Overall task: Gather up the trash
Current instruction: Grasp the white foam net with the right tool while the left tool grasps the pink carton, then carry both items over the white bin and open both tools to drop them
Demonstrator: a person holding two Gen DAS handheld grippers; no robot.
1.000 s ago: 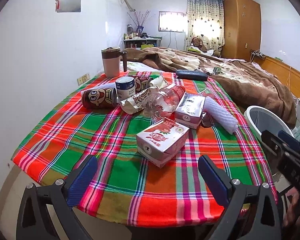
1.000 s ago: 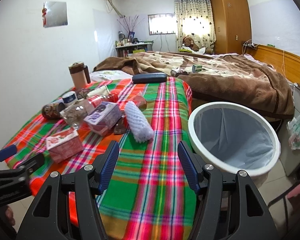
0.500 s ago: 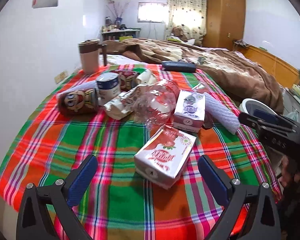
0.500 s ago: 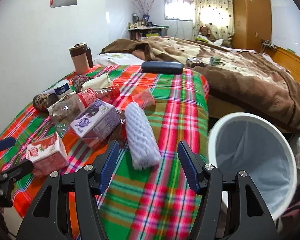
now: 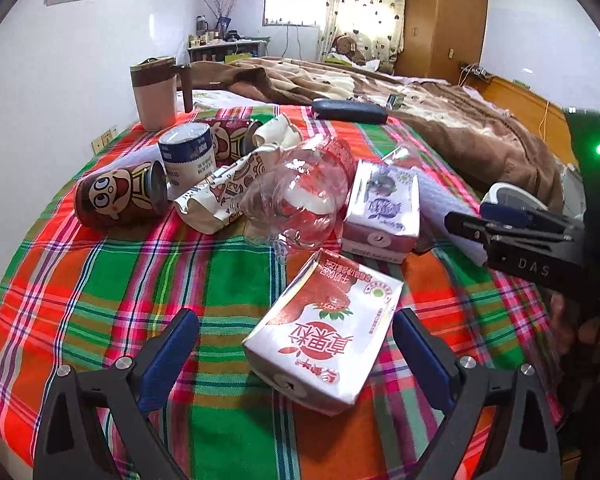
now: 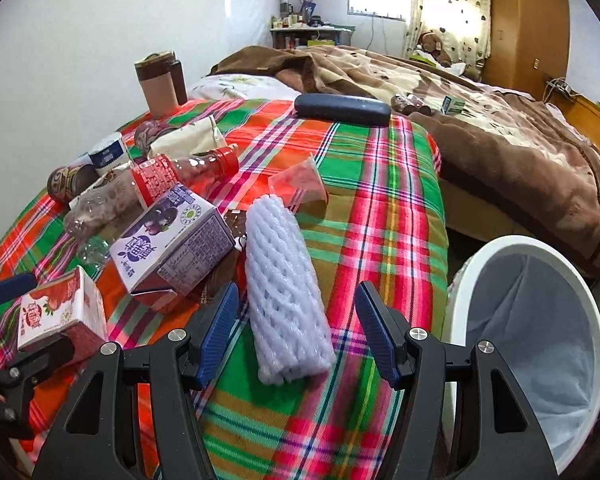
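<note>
A red strawberry drink carton [image 5: 324,328] lies on the plaid tablecloth [image 5: 100,288], between the fingers of my left gripper [image 5: 296,356]. The jaws are closing, but the pads stand clear of the carton's sides. In the right wrist view a white foam net sleeve [image 6: 286,292] lies between the fingers of my right gripper [image 6: 298,334], which is open with a gap on each side. A white bin [image 6: 466,300] with a pale liner stands beside the table, to the right of that gripper.
Behind the red carton lie a purple carton [image 5: 382,208], a crushed clear bottle [image 5: 300,192], a paper bag [image 5: 220,192] and several cans [image 5: 120,196]. A mug [image 5: 156,92] and a black case [image 5: 348,111] sit at the far edge. A bed with a brown blanket [image 6: 500,140] lies beyond.
Both grippers have moved forward and down over the table. The red carton now lies between the left fingers and the foam sleeve between the right. The left jaws have narrowed a little.
</note>
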